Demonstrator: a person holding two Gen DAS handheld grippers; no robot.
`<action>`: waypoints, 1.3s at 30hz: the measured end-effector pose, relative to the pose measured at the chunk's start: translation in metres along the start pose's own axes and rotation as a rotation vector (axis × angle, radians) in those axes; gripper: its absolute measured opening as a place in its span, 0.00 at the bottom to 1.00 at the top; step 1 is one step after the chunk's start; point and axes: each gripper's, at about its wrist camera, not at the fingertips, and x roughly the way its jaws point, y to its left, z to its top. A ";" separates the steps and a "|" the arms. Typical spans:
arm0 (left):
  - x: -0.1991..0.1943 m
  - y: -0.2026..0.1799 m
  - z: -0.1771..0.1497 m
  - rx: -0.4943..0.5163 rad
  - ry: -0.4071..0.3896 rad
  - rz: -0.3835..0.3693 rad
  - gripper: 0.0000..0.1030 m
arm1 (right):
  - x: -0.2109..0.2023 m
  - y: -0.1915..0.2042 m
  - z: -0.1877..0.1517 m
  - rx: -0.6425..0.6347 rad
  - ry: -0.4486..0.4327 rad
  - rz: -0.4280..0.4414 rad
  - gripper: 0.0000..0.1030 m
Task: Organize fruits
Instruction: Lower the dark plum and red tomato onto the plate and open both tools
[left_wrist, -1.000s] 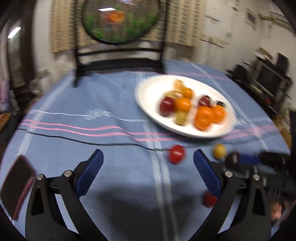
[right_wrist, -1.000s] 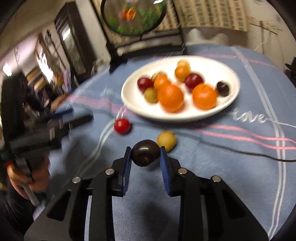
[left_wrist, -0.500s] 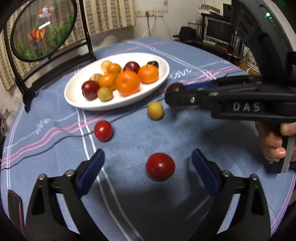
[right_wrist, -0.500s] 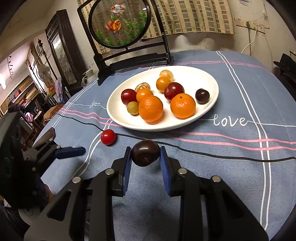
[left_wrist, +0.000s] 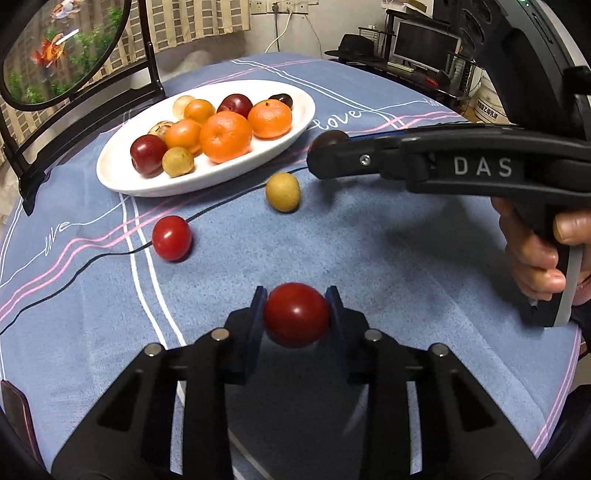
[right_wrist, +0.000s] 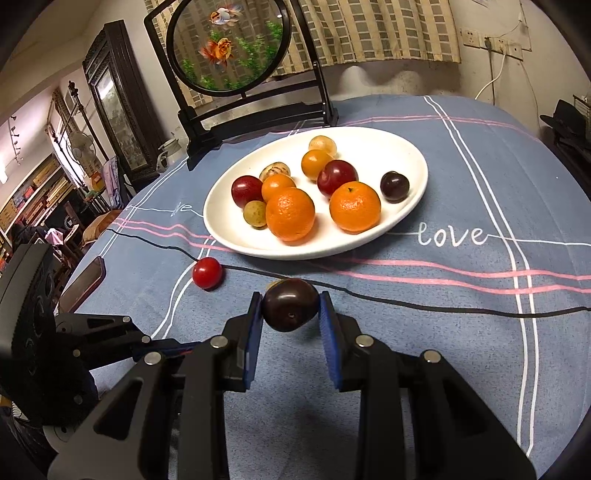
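Note:
My left gripper (left_wrist: 296, 308) is down on the blue cloth, its jaws closing with both pads pressed against a red tomato (left_wrist: 296, 314). Shut on a dark plum (right_wrist: 290, 304), my right gripper (right_wrist: 290, 308) hovers just in front of the white plate (right_wrist: 413, 158); from the left wrist view the plum (left_wrist: 330, 137) peeks over its tip. The plate (left_wrist: 122, 177) holds several oranges, plums and small tan fruits. A second red tomato (left_wrist: 171, 238) and a tan round fruit (left_wrist: 283, 192) lie loose on the cloth near the plate.
A round goldfish screen on a black stand (right_wrist: 225, 48) rises behind the plate. A dark phone (right_wrist: 83, 282) lies at the table's left edge. A thin black cable (right_wrist: 406, 302) crosses the cloth. A person's hand (left_wrist: 535, 251) grips the right tool's handle.
My left gripper swung round and down over the near red tomato, and its wide-open jaws closed onto it. The right gripper kept hold of the plum and hardly moved.

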 end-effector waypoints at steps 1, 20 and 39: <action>-0.001 0.001 0.000 -0.003 0.000 -0.002 0.32 | 0.000 0.000 0.000 0.000 0.000 0.000 0.30; -0.021 0.059 0.068 -0.226 -0.194 0.141 0.32 | 0.009 -0.013 0.041 0.032 -0.226 -0.040 0.30; -0.003 0.127 0.125 -0.480 -0.263 0.264 0.95 | 0.050 -0.030 0.086 0.069 -0.208 -0.106 0.59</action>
